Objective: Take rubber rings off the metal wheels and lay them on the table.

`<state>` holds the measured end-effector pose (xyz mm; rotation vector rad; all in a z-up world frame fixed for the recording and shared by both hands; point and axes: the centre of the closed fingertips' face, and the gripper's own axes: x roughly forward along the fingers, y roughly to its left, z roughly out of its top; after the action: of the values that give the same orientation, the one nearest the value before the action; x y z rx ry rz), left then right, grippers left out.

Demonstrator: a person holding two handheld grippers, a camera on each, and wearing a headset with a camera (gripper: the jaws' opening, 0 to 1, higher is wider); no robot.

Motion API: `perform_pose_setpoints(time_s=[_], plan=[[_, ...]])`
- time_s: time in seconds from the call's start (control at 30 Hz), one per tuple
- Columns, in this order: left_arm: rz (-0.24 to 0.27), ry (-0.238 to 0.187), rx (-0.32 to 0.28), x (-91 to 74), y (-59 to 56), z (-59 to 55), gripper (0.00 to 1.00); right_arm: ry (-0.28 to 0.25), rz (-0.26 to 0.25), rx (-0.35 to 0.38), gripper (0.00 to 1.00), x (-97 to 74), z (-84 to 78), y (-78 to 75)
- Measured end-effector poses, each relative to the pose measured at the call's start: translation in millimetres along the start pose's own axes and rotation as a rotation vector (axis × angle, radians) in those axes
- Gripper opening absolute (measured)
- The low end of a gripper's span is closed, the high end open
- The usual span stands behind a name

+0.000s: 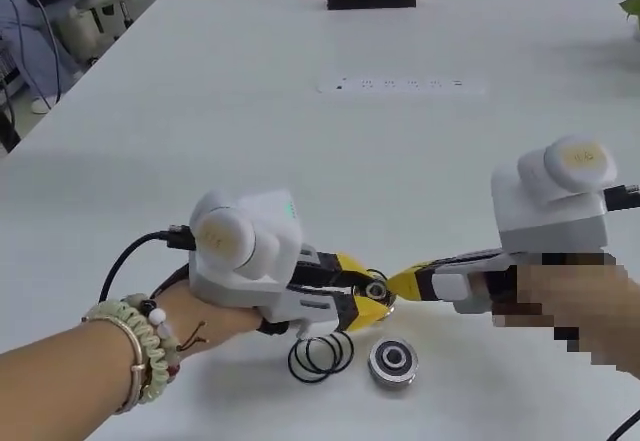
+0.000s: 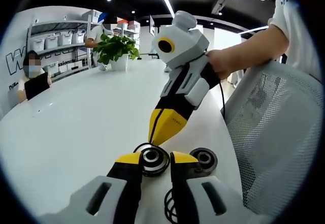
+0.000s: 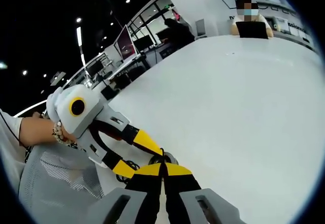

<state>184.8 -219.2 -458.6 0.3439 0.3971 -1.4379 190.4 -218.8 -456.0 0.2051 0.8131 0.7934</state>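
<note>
You are gripping a silver metal wheel with a dark centre between the yellow-tipped jaws of your left gripper, clenching it just above the white table. Your right gripper is reaching in from the other side with its yellow jaws pressed together, their tips meeting the thin black rubber ring on that wheel's rim; whether they are pinching it is unclear. Below the grippers, a small cluster of loose black rubber rings is lying flat on the table, and a second metal wheel is sitting just beside them.
</note>
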Motion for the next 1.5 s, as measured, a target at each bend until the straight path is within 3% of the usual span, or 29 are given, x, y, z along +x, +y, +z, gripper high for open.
perform_pose_setpoints(time_s=[0.2, 0.4, 0.57, 0.7, 0.97, 1.27, 1.5], plan=[[-0.013, 0.016, 0.005, -2.4, -1.3, 2.1, 0.18, -0.003, -0.009, -0.002, 0.00, -1.3, 2.6, -1.3], [-0.032, -0.004, -0.025, -7.1, -1.8, 9.1, 0.22, -0.009, -0.020, 0.014, 0.00, -3.4, 4.2, -4.1], [-0.047, -0.030, -0.048, -16.2, -1.5, 22.7, 0.26, -0.020, -0.026, 0.020, 0.00, -5.9, 7.1, -5.4], [-0.069, -0.040, -0.074, -30.9, -2.3, 33.0, 0.31, -0.018, -0.032, 0.033, 0.00, -7.6, 7.1, -6.1], [-0.017, -0.038, -0.021, -68.0, 7.5, 50.4, 0.38, -0.022, -0.032, 0.020, 0.00, -11.7, 11.7, -3.0], [0.024, -0.028, 0.020, -101.1, -0.2, 52.9, 0.56, -0.066, -0.025, -0.005, 0.00, -21.0, 27.4, 3.6], [0.046, -0.050, 0.017, -122.3, -7.8, 57.3, 0.72, -0.092, -0.017, -0.018, 0.00, -27.4, 35.2, 7.6]])
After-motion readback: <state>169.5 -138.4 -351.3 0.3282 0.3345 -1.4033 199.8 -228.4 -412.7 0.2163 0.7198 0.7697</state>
